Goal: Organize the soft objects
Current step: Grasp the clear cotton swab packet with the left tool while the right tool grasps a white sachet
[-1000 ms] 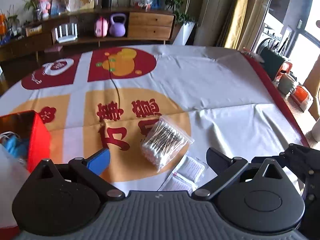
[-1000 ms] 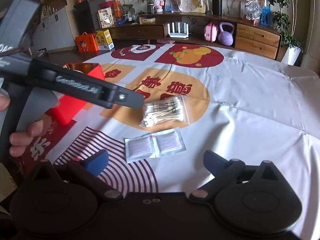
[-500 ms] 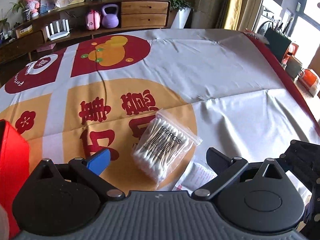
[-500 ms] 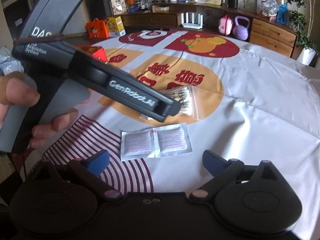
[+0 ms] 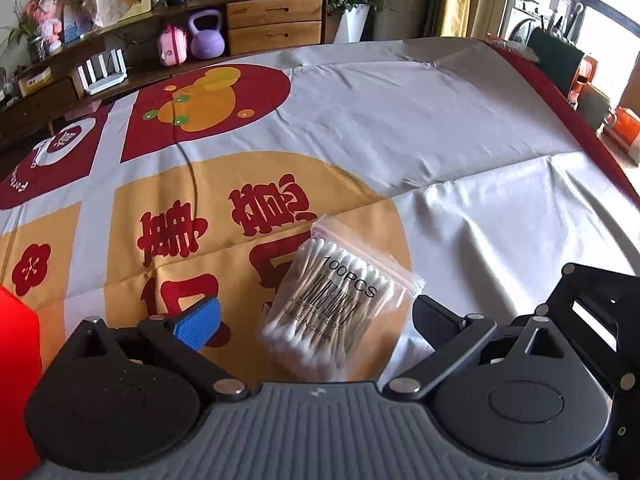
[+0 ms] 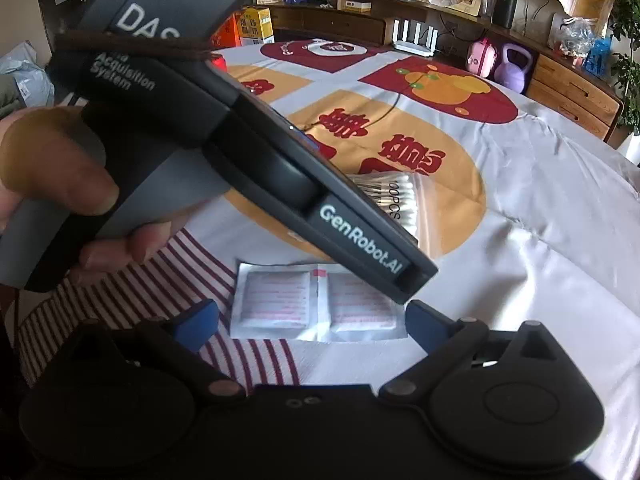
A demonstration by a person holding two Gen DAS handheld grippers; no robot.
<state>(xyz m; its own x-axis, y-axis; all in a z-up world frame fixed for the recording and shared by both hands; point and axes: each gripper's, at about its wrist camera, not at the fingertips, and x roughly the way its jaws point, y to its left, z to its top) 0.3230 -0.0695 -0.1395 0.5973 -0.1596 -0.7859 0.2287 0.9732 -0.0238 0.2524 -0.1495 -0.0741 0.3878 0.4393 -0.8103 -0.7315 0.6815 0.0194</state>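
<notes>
1. Since a second ago the left gripper (image 5: 316, 316) has closed in on the bag of cotton swabs (image 5: 340, 304), which now sits between its spread fingers; the red box (image 5: 18, 360) has slid almost out of the left wrist view.
2. The right gripper (image 6: 312, 320) has come down over the twin sachet pack (image 6: 316, 306), its jaws wide apart and holding nothing.
3. The swab bag is a clear zip pouch printed "100PCS" with a barcode, white tips bunched at both ends; it lies flat on the orange circle of the tablecloth (image 5: 440, 128).
4. The sachet pack, two white pouches with pink print joined side by side, lies just nearer the person, apart from the swab bag.
5. The cloth is grey-white with red and orange panels and red characters, creased in places. Behind it stand a wooden sideboard (image 5: 272, 20), a purple kettlebell (image 5: 206, 36) and a potted plant.
6. In the right wrist view the left device and a hand (image 6: 60, 184) cover much of the swab bag; whether either pad touches the bag is hard to judge.
</notes>
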